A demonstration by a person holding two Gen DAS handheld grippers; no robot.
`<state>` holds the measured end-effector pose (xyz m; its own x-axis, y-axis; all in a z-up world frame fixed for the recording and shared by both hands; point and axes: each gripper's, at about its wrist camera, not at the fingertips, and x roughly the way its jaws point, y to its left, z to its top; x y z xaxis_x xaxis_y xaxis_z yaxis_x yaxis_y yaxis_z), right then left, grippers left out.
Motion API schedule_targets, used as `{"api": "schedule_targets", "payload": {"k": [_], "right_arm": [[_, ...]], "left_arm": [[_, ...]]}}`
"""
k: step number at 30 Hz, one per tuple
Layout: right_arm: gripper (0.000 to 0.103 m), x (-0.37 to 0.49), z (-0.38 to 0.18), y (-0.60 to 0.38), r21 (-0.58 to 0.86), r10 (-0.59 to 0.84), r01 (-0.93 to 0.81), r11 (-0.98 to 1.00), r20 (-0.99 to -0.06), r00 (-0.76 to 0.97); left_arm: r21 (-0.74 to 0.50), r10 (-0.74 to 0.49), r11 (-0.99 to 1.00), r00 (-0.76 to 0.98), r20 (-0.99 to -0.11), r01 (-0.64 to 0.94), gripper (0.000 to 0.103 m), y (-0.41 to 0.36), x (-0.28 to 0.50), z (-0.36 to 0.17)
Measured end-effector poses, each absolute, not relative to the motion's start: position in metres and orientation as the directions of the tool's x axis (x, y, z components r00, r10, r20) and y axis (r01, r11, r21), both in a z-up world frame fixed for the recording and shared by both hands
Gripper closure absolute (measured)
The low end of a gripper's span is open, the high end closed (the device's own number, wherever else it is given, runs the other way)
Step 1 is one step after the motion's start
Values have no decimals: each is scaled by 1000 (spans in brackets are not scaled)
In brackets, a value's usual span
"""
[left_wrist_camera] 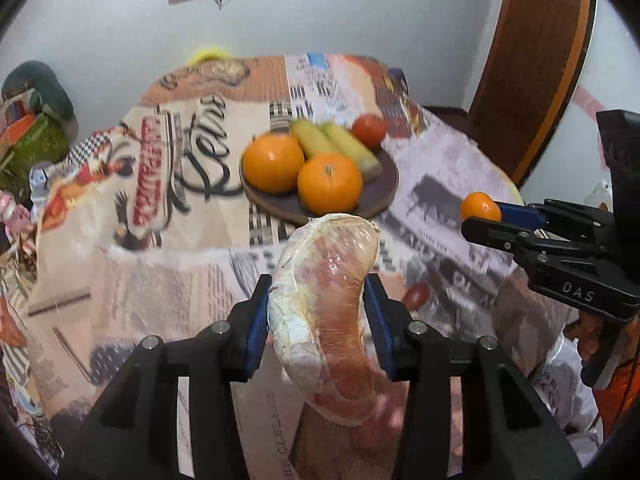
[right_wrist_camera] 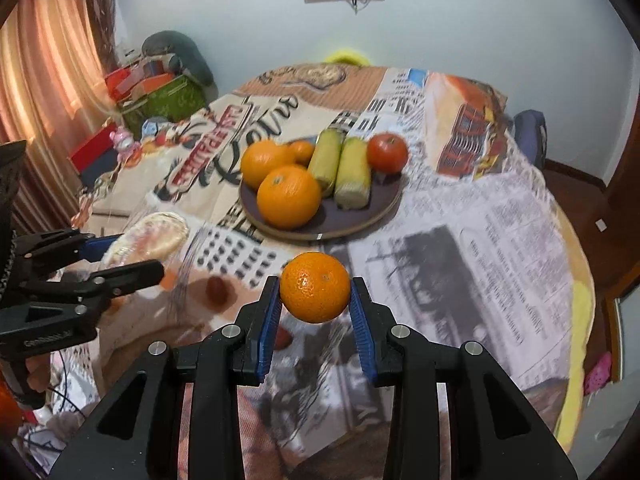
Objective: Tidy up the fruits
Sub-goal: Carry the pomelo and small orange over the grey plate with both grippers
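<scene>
My left gripper [left_wrist_camera: 318,300] is shut on a plastic-wrapped pomelo wedge [left_wrist_camera: 326,292], held above the table in front of the plate. The wedge also shows at the left of the right wrist view [right_wrist_camera: 154,236]. My right gripper [right_wrist_camera: 315,300] is shut on a small orange [right_wrist_camera: 315,286], held above the table; it shows at the right of the left wrist view [left_wrist_camera: 480,207]. A dark round plate [right_wrist_camera: 360,216] holds two large oranges [right_wrist_camera: 288,196], a small orange [right_wrist_camera: 302,151], two corn cobs [right_wrist_camera: 352,172] and a red tomato [right_wrist_camera: 387,152].
A small red fruit [right_wrist_camera: 217,289] lies on the patterned tablecloth [right_wrist_camera: 500,240] near the table's front. A green box and clutter [right_wrist_camera: 164,96] stand beyond the table's left side. A wooden door [left_wrist_camera: 532,60] is at the right.
</scene>
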<state>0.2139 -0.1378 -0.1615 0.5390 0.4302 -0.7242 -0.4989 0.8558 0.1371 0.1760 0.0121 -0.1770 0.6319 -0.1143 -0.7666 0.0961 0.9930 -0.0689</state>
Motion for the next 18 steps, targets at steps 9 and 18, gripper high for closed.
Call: {"api": "schedule_targets", "payload": {"k": [9, 18], "right_arm": [[72, 242, -141, -141, 117, 424, -484, 867, -684, 594], [72, 277, -137, -140, 126, 432, -479, 869, -666, 608]], "left_arm": [[-85, -120, 993, 682, -721, 85, 58, 19, 209, -151], [-89, -123, 992, 714, -689, 84, 58, 20, 253, -137]]}}
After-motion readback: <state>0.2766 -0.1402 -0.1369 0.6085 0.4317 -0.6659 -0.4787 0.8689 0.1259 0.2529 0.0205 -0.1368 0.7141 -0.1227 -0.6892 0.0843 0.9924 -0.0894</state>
